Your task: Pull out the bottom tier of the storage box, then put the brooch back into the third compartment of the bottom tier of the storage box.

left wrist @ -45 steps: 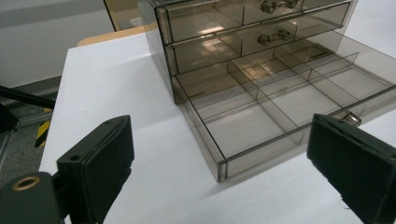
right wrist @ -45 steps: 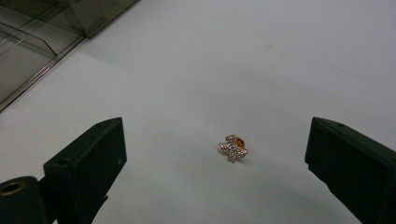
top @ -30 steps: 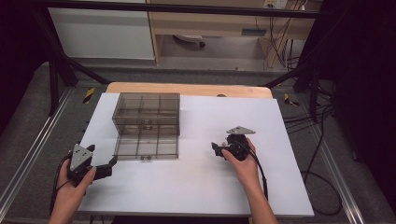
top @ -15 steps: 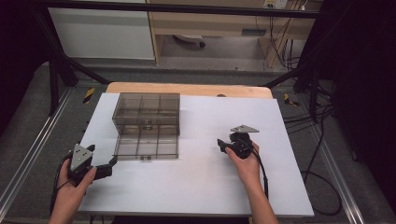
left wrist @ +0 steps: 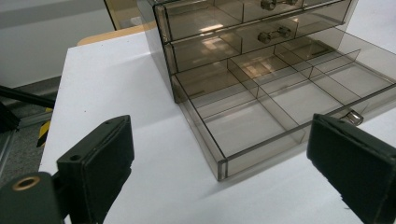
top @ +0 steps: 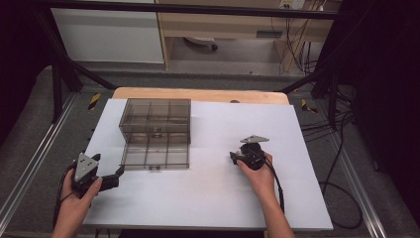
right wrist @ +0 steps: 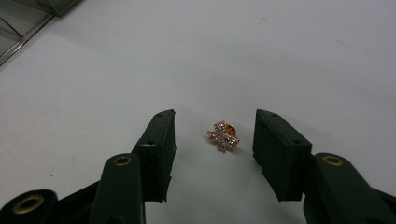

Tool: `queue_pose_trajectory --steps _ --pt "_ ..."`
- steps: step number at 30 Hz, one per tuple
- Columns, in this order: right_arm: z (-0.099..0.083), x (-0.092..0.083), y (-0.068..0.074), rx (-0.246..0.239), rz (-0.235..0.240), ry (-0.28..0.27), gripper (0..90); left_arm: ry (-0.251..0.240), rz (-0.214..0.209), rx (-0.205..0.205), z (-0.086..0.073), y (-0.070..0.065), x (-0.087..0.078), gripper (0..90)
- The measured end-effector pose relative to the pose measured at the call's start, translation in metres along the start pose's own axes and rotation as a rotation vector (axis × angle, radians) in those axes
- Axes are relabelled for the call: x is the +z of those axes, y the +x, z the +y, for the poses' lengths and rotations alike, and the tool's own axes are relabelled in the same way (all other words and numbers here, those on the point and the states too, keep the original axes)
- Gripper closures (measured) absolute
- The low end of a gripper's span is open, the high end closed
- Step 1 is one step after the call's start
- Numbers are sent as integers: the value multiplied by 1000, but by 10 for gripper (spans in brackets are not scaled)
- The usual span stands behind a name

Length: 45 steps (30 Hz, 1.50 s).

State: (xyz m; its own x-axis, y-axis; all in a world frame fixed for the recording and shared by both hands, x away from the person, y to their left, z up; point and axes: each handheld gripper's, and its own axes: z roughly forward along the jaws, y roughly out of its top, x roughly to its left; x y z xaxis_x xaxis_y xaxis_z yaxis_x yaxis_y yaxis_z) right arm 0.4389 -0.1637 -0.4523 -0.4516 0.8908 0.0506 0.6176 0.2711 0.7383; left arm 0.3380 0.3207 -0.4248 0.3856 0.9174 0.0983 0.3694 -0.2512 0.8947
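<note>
Two forearms come in over the near edge of the white table (top: 208, 198). A smoky clear drawer cabinet (top: 156, 124) stands toward the far left corner, its bottom drawer (left wrist: 275, 105) pulled out toward the near edge and divided into compartments. The left gripper (top: 115, 178) lies low near the near left corner, aimed at that drawer, jaws wide apart with nothing between them. The right gripper (top: 233, 157) rests right of the table's middle, pointing left. Its own view reveals a tiny jewelled earring (right wrist: 223, 136) lying on the surface between the jaws, which have just been closing; the pads stand clear of it on both sides.
</note>
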Motion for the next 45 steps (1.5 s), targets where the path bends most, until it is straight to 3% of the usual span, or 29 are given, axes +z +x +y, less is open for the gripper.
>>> queue_pose_trajectory --steps 10,24,45 --pt "-1 2 1 -13 -2 8 505 0 0 1 0 0 0 74" --pt "-1 2 4 -61 -18 3 618 -1 -3 7 1 -1 1 74" --pt "-2 2 -1 -33 -2 -5 664 -2 13 -5 1 1 1 74"
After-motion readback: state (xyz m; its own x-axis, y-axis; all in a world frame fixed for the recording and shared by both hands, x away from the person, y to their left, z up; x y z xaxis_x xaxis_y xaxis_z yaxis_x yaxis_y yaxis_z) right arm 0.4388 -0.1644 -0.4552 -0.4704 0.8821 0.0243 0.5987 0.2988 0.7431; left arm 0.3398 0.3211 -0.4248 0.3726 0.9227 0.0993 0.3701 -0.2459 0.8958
